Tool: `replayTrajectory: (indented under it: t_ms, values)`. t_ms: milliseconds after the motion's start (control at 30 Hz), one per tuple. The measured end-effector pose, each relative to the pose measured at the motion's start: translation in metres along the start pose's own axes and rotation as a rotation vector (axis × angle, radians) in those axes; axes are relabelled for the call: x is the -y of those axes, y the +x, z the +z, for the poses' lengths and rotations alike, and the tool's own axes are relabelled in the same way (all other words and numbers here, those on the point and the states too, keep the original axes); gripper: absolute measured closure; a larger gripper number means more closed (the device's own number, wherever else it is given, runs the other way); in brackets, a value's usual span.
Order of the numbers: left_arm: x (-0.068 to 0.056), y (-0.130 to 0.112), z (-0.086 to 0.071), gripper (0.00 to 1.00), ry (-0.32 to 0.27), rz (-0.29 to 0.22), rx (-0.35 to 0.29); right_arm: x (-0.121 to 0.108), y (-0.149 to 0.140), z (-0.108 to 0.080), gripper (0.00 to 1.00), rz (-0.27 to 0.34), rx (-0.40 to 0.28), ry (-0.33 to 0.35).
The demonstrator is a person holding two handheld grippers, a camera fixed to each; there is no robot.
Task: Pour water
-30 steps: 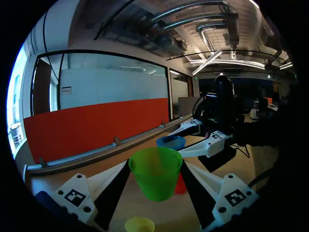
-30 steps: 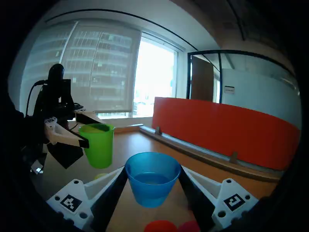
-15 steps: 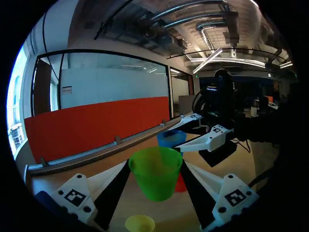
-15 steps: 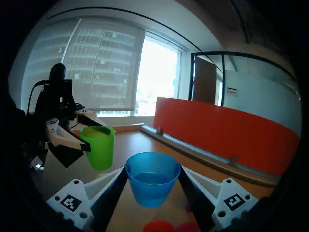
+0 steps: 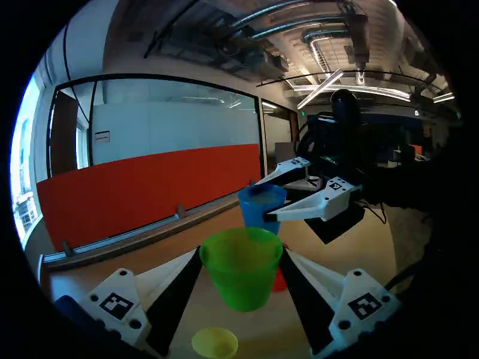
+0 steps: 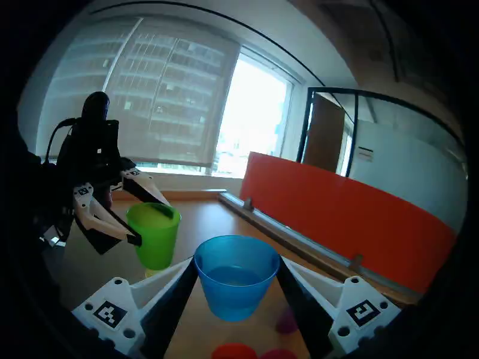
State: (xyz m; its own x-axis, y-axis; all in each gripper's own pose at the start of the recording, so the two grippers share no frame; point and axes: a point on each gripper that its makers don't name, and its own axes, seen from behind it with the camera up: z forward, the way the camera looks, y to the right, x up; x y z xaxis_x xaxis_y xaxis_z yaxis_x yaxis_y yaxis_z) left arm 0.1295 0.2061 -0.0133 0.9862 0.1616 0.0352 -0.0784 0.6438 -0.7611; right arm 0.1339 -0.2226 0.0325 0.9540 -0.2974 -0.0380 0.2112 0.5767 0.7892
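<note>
green plastic cup [image 5: 241, 272] sat tight between both fingers of the left gripper [image 5: 241, 254], above the brown wooden table [image 6: 203, 224]. just to its right, the right gripper [image 6: 236, 263] squeezed a blue plastic cup [image 6: 236, 281], upright, with water inside.

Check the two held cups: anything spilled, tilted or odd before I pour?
Nothing stands out. The blue cup sits upright in the right gripper with its water level, the green cup sits upright in the left gripper, and no spill shows on the wooden table.
</note>
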Motion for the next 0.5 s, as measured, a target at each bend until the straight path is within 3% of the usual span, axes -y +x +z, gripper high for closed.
replayTrajectory:
  t_ms: [500]
  values:
    - [0.0028, -0.0082, -0.0002, 0.11, 0.000, -0.007, 0.007, 0.0001, 0.0088, 0.0019, 0.07, -0.132, 0.020, 0.025]
